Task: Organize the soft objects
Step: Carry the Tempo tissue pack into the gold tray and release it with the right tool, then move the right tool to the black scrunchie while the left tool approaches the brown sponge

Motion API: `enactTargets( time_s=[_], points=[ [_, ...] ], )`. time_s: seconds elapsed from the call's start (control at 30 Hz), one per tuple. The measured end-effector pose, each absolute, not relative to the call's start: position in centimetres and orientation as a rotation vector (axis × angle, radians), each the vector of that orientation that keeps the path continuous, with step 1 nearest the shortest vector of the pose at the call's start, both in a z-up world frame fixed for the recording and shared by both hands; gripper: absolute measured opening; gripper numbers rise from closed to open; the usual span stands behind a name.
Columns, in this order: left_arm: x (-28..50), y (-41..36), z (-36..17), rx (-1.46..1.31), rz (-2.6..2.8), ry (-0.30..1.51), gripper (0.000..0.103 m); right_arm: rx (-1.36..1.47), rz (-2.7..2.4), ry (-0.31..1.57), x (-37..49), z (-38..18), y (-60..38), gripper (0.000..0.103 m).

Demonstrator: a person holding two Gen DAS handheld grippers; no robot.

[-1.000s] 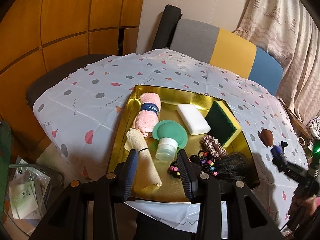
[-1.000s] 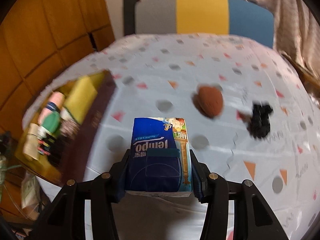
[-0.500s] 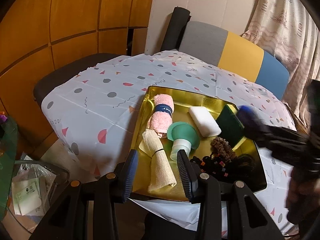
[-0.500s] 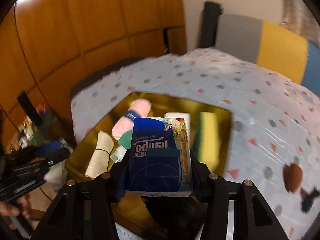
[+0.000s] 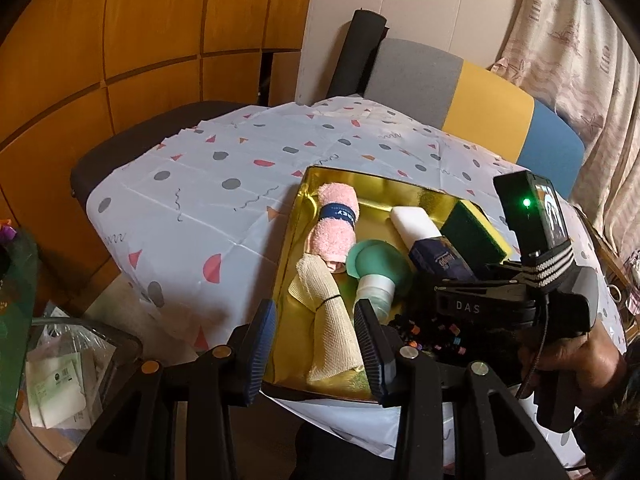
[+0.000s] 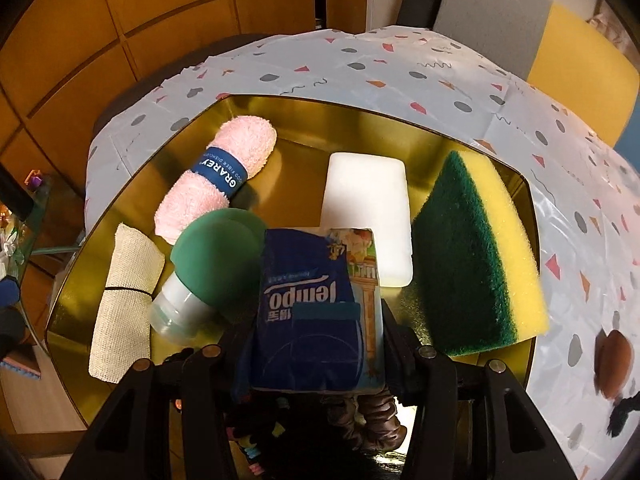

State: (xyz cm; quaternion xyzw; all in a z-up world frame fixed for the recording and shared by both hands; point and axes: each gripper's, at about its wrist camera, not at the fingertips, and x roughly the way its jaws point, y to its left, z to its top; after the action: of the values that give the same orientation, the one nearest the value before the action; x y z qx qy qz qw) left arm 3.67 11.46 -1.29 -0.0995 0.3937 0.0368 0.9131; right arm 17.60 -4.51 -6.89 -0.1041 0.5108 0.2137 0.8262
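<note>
R tongs (image 6: 316,344) clamp a blue tissue pack (image 6: 316,304), pads on its two long sides; pack's long axis runs straight fwd along the fingers, print reads upside down from the R cam. Pack hangs over the middle of the gold tray (image 6: 120,184), w/ the nose tilted down toward the tray floor.

Room around it is tight. Just L of the pack: green sponge puff on a clear bottle (image 6: 200,276), almost touching. Ahead of the nose: white foam block (image 6: 366,204). Just R: yellow-green scrub sponge (image 6: 476,256), leaning on the tray's R wall. Further L: pink rolled towel (image 6: 216,176) w/ blue band, and a beige cloth roll (image 6: 124,308) along the L wall. Under the tongs' base: brown scrunchie (image 6: 372,420) and dark hair ties (image 6: 256,448). Bare gold floor shows mostly beyond the towel and block, toward the far wall.

Outside the tray, well R of the tongs: brown puff (image 6: 612,364) on the patterned tablecloth (image 6: 400,72).

L tongs (image 5: 316,344) sit part-open, nothing gripped, fingers framing the beige roll (image 5: 332,328) at the tray's near edge (image 5: 320,390). From there the pack (image 5: 440,258) shows ahead-R, in the R tongs (image 5: 460,276).
</note>
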Motion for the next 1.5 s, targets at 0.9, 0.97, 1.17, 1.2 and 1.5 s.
enactTargets(
  time_s=[0.9,0.97,1.17,1.2,1.5],
  points=[
    [2.9,8.3,0.5,-0.135,0.021,0.786,0.041,-0.066,0.388,0.782,10.4,0.4,-12.8,0.075],
    [3.0,7.9,0.6,-0.127,0.014,0.785,0.041,-0.067,0.363,0.771,9.6,0.6,-14.4,0.075],
    [3.1,6.3,0.8,-0.097,-0.025,0.785,0.041,-0.046,0.266,0.785,8.2,-0.3,-20.0,0.076],
    [3.1,6.0,0.8,-0.092,-0.033,0.784,0.041,-0.044,0.25,0.794,8.1,-0.5,-21.0,0.076],
    [3.2,3.8,0.8,-0.053,-0.079,0.79,0.041,-0.032,0.003,0.855,8.5,-2.5,-32.3,0.076]
  ],
)
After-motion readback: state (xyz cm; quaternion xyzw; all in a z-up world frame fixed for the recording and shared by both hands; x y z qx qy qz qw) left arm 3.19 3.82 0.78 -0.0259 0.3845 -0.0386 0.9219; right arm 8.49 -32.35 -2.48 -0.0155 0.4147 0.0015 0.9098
